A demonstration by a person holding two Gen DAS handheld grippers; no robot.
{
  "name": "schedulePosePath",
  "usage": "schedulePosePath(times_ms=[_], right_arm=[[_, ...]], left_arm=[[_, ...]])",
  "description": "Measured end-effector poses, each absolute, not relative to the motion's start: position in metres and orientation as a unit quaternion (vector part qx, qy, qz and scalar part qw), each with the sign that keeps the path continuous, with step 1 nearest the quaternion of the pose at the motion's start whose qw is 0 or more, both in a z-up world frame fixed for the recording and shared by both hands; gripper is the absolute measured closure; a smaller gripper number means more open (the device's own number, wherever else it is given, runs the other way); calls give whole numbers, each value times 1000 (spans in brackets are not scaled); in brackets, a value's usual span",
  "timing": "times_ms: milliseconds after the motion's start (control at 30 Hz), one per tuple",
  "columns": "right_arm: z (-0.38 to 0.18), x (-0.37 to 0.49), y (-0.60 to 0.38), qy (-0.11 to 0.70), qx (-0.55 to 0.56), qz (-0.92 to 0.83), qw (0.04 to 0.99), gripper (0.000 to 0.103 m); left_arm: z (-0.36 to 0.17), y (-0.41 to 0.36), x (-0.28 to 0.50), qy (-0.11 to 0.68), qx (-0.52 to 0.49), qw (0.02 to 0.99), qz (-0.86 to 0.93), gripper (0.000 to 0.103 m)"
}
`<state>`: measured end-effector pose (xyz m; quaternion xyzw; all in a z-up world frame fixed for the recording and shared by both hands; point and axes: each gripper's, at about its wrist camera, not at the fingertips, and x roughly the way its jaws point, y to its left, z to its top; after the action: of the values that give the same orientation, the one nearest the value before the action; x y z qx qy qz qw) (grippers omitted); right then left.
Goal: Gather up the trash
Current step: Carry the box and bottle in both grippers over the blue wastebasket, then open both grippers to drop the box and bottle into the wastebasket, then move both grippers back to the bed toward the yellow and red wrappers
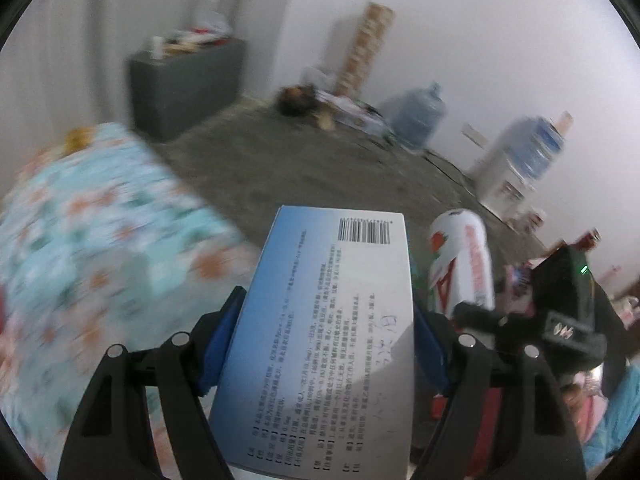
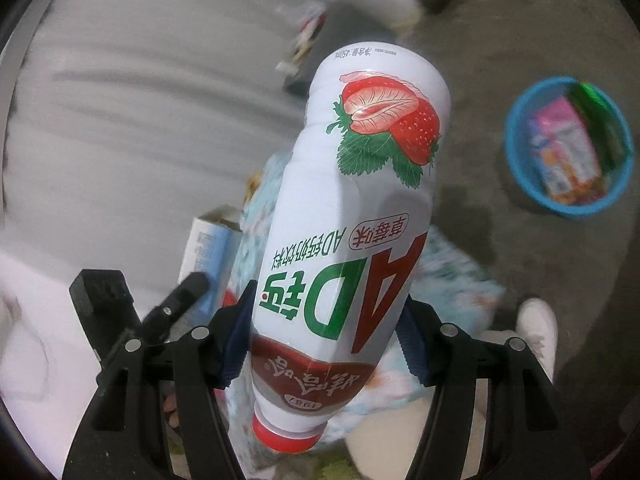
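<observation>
My left gripper is shut on a blue and white medicine box with a barcode, held up in the air. My right gripper is shut on a white strawberry milk bottle with a red cap, cap toward the camera. The bottle and the right gripper's body show to the right in the left wrist view. The box shows to the left in the right wrist view. A blue basin on the floor holds a pink carton and a green item.
A floral cloth covers a surface at the left. A grey cabinet, water jugs, a dispenser and clutter stand along the far wall on the grey floor. A white shoe shows at lower right.
</observation>
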<state>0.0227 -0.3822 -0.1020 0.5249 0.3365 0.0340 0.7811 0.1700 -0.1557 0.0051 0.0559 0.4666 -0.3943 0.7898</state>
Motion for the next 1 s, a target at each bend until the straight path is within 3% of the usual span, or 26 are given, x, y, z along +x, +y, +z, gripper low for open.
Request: schedulePosePath(times_ms=[400,467,500,567,700,1000], right_arm=[[-250,8,-478,245,773,-20,585,42],[-279,9,-496,209,812,-38,544,38],[-295,10,-503,192,829,-46,523,30],[-325,15,-515,179,849,-65,494,28],[-365,12,-511,170,872,-92,450,28],[-359,-6,-510,167,864,-93,466,28]], left_arm=[[-85,-373,212,568,153,695,-413,27],[-105,-403,216,579,164,685,-410,17],[-118,-420,218,588,169,677,-409,10],[-139,-440,223,591,178,686,-384,10],[-151,-442,225,606,144,691,-369,10],[-105,-387,219,579,115,701,-399,10]])
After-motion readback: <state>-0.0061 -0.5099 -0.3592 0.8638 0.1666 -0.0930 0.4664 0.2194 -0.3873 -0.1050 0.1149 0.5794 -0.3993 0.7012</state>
